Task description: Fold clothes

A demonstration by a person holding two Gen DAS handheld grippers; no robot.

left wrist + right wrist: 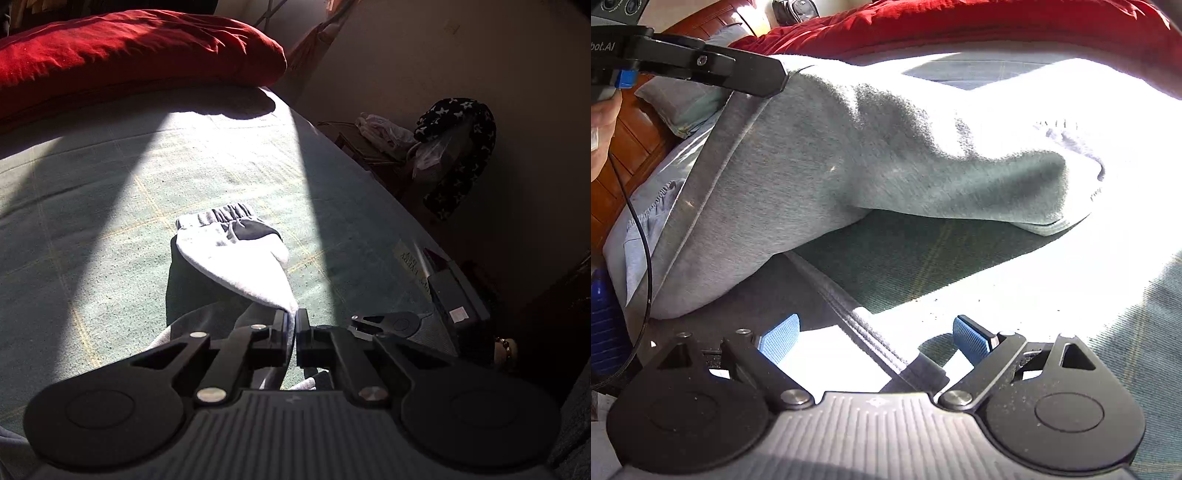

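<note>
Grey fleece was pinched between the left tongs, whose black jaws were shut tight on a corner of the pants. From that held point the cloth rose clear of the bed and sloped down and away, so that only the far part with the gathered waistband lay on the sheet, out in the middle of the bed in a band of sunlight. Seen from the right wrist, the same left tongs gripped the fabric at the upper left, and the pants hung from them like a tent, with a shadowed gap of green sheet under the raised fold. A person's hand showed at the left edge behind that tool, with a black cable trailing down.

Lower, the right tongs stood wide, their blue pads well apart and pressing on nothing, the jaws easing slightly inward. A seamed edge of the pants ran between them, lying on the bed.

Beyond the pants, a red pillow lay along the far edge of the bed. Past the bed's right edge, in shade, stood a dark patterned bag and a small dark box.
</note>
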